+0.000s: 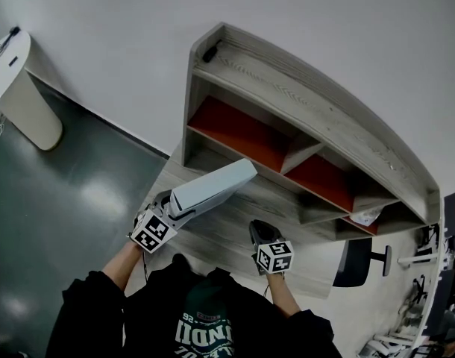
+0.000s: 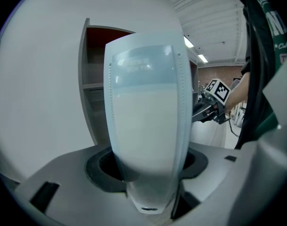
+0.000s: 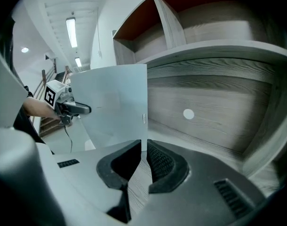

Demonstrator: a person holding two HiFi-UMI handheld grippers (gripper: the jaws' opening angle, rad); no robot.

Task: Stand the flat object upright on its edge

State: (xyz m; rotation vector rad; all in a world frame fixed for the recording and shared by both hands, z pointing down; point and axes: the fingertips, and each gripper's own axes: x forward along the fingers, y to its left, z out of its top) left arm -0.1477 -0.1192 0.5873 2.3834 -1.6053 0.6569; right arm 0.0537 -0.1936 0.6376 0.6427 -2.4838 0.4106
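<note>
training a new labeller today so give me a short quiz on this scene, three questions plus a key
1. Multiple choice: what holds the white flat object? A) the left gripper B) the right gripper C) both grippers
2. True or false: the right gripper's jaws stand wide open.
3. Short answer: what colour are the back panels inside the shelf unit?
Key: 1 A. 2 False: they are almost together with nothing between them. 3 Red.
</note>
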